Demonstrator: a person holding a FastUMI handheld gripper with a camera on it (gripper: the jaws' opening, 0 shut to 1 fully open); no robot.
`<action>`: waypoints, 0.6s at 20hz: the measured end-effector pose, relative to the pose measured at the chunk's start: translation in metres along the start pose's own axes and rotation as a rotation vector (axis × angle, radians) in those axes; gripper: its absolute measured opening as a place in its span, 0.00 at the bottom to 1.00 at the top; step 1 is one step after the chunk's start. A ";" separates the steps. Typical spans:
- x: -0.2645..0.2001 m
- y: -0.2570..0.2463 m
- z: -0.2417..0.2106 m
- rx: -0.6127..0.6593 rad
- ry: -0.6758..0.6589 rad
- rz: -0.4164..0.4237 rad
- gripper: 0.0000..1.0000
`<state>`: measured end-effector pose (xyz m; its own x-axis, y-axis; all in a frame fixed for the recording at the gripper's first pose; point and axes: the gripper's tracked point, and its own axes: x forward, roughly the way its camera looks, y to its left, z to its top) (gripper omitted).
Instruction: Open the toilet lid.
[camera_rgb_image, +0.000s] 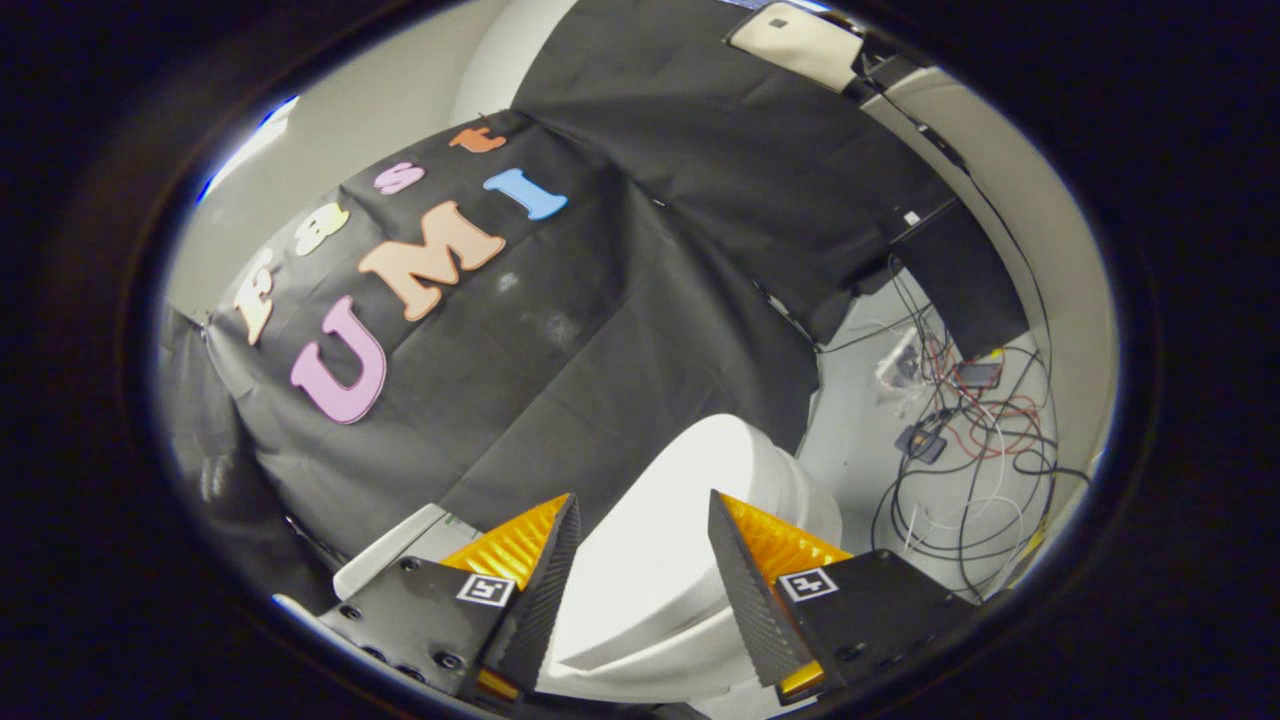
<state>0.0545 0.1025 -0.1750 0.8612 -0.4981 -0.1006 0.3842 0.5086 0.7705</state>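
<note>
Lighting: even, moderately bright indoor. Glare: toilet lid (680, 520) washed pale. Distortion: strong fisheye bending near edges; rim softly blurred.

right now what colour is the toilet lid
White, plain, seen in the gripper view: the toilet lid sits between the open gripper fingers.

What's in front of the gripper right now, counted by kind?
Toilets: 1, white, lid down, between the fingers
Grippers: 1, fingers apart, not pressing on the lid
Cable tangles: 1, on the floor beyond the toilet
Black cloth walls: 1
Total: 4
</note>
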 end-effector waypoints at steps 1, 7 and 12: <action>0.000 -0.004 -0.005 0.009 0.005 -0.011 0.81; -0.008 -0.023 -0.024 0.087 0.024 -0.059 0.80; -0.009 -0.033 -0.047 0.153 0.061 -0.083 0.81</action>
<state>0.0497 0.1236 -0.2293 0.8490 -0.4882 -0.2023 0.4037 0.3521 0.8444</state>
